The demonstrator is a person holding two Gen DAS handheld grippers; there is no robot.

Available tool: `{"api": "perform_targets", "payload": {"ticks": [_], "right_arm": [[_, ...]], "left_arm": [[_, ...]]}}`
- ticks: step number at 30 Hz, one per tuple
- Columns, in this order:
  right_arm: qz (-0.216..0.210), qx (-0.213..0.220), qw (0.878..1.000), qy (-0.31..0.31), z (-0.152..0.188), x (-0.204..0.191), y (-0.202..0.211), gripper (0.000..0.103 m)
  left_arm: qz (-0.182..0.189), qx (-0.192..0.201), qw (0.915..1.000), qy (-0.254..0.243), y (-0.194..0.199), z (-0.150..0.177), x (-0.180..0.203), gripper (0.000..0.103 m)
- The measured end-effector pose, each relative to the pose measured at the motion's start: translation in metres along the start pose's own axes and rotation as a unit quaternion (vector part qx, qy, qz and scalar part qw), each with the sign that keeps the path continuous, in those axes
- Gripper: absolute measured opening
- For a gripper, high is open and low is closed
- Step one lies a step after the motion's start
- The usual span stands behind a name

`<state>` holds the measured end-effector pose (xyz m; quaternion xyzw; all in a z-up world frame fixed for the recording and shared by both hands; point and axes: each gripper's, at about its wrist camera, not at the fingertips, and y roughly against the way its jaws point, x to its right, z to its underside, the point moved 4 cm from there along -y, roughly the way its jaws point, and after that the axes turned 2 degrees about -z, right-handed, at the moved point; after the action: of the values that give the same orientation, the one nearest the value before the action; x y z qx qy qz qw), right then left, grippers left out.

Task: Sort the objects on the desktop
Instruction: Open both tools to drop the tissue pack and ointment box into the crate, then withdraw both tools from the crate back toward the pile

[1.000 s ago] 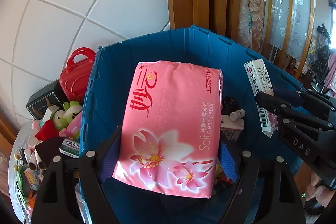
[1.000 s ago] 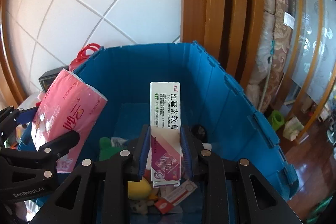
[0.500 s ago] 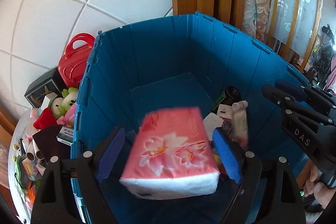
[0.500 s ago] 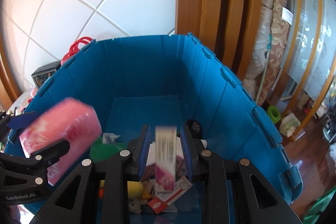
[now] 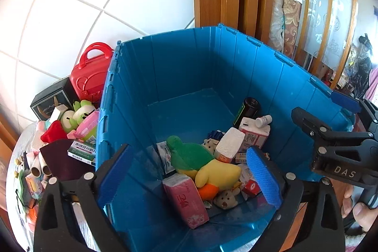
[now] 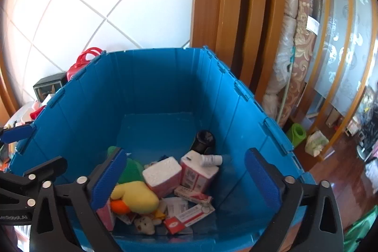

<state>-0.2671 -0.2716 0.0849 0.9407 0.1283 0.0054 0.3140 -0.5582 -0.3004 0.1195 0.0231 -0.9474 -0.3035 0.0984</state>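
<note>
A deep blue bin (image 5: 177,74) fills both views. The pink tissue pack (image 5: 186,200) lies on the bin's floor beside a green and yellow plush (image 5: 200,164). My left gripper (image 5: 189,169) hovers above it, jaws opening, nothing between them. My right gripper (image 6: 185,177) also hangs over the bin (image 6: 153,86), jaws opening and empty. Below it a slim red-and-white medicine box (image 6: 192,195) lies flat among cartons. The tissue pack (image 6: 105,214) is half hidden behind a finger. The right gripper (image 5: 326,110) appears at the right edge, the left gripper (image 6: 30,150) at the left.
Left of the bin, a table holds a red toy case (image 5: 91,72), a black box (image 5: 50,98), a green frog plush (image 5: 75,112) and several small items. A wooden door frame and rolled rugs (image 6: 300,51) stand behind. A person's hand (image 5: 361,211) holds the right gripper.
Both grippers have opened. The pink tissue pack fell from the left one and the medicine box from the right one; both now lie in the bin.
</note>
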Motion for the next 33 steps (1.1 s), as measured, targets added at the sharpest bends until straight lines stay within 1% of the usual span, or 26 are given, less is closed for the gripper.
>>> {"api": "perform_targets", "payload": {"ticks": [3,8,13,16,20,22,25,27,28,31,33], "right_arm": [[0.005,0.003,1.000,-0.001,0.001,-0.002,0.007,0.103],[-0.001,0.005,1.000,-0.002,0.006,-0.011,0.017,0.103],[-0.010,0.011,1.000,0.000,0.009,-0.028,0.028,0.103],[-0.012,0.013,1.000,0.003,0.011,-0.043,0.035,0.103],[-0.019,0.018,1.000,0.009,0.013,-0.070,0.049,0.103],[-0.029,0.028,0.999,0.014,0.013,-0.088,0.060,0.103],[-0.031,0.041,0.999,0.013,0.013,-0.118,0.073,0.103],[-0.044,0.047,0.998,0.007,0.013,-0.139,0.079,0.103],[-0.051,0.050,0.997,0.006,0.014,-0.153,0.082,0.103],[-0.069,0.053,0.996,0.010,0.015,-0.193,0.084,0.103],[-0.087,0.041,0.995,0.019,0.018,-0.226,0.079,0.103]], "left_arm": [[-0.004,0.019,0.9998,-0.002,0.011,0.004,-0.006,0.099],[-0.012,0.054,0.9983,0.015,0.031,0.011,-0.023,0.099],[-0.023,0.112,0.9930,0.030,0.062,0.020,-0.043,0.099],[-0.028,0.131,0.9903,0.037,0.076,0.025,-0.058,0.102],[-0.034,0.148,0.9867,0.057,0.089,0.030,-0.091,0.103],[-0.046,0.164,0.9833,0.063,0.099,0.036,-0.111,0.103],[-0.060,0.186,0.9787,0.063,0.115,0.049,-0.146,0.103],[-0.072,0.183,0.9784,0.065,0.120,0.058,-0.175,0.103],[-0.078,0.174,0.9790,0.071,0.120,0.064,-0.192,0.103],[-0.077,0.137,0.9836,0.089,0.111,0.084,-0.242,0.103],[-0.076,0.106,0.9858,0.105,0.100,0.100,-0.275,0.103]]}}
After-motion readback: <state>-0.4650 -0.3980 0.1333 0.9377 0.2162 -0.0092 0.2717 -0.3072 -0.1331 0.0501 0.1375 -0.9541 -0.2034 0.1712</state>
